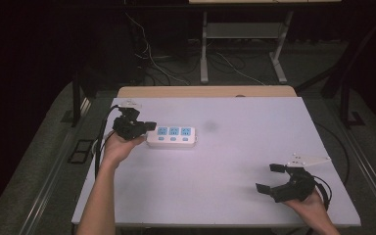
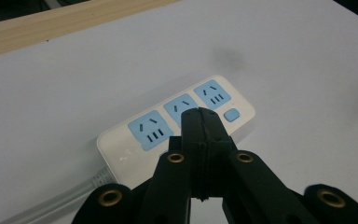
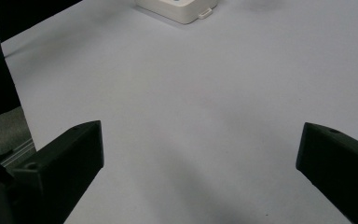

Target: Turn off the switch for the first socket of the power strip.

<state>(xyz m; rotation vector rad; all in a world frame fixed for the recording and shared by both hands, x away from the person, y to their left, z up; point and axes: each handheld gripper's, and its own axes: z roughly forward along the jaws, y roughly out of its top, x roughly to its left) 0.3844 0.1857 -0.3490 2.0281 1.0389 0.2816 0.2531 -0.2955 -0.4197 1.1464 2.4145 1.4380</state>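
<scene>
- Right gripper [image 1: 270,178]: nearest the camera, near corner of table [image 1: 225,161]; jaws spread wide, holding nothing, well apart from the power strip.
- Left gripper [image 1: 147,127]: jaws pressed together, nothing between; tips just beside the strip's left end.
- Power strip [image 1: 172,136]: white, three blue sockets, long axis across the table, left of centre; clearly nearer the left hand [image 1: 120,148].
- Left gripper view: closed tips over the middle socket [image 2: 182,106], cord [image 2: 60,198] trailing off.
- Right gripper view: one corner of the strip, far off.
</scene>
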